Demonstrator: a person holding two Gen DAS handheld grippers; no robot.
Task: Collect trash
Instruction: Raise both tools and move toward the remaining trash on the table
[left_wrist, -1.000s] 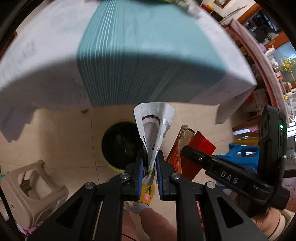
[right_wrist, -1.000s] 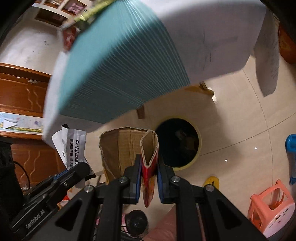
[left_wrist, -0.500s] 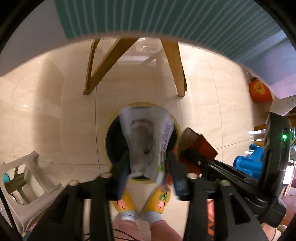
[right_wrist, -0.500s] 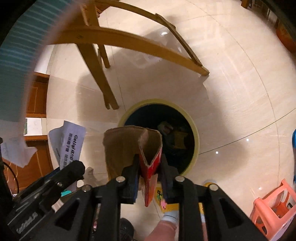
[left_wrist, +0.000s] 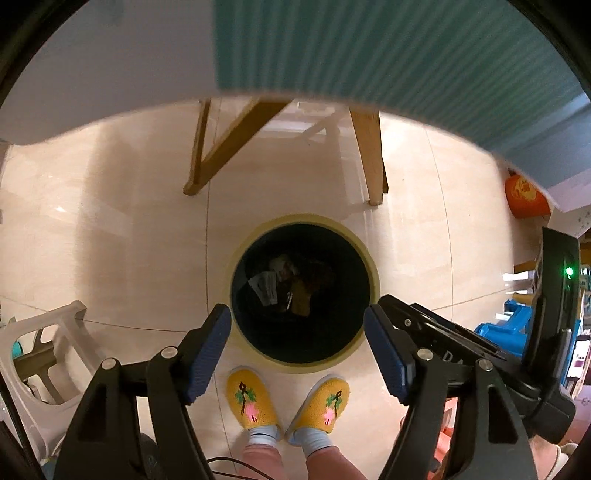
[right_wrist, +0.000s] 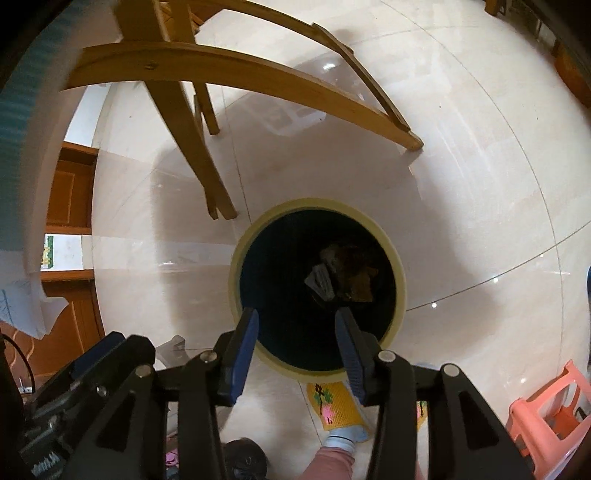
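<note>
Trash (left_wrist: 286, 286) lies at the bottom of a round, yellow-rimmed bin (left_wrist: 373, 273) standing on the tiled floor (left_wrist: 110, 240): a pale printed wrapper (right_wrist: 320, 282) beside brown cardboard pieces (right_wrist: 362, 284), dimly lit within the dark interior. Left gripper (left_wrist: 297, 350) hangs above the bin's near rim with its jaws spread wide and nothing between them; the trash appears through the gap, well below. Right gripper (right_wrist: 295, 347), jaws likewise parted and empty, is poised over the same near rim, with the wrapper and cardboard visible just beyond its blue pads (right_wrist: 245, 343). Wooden table legs (left_wrist: 369, 158) stand on the floor beyond the bin, and yellow slippers (left_wrist: 251, 400) rest just beside its near edge.
</note>
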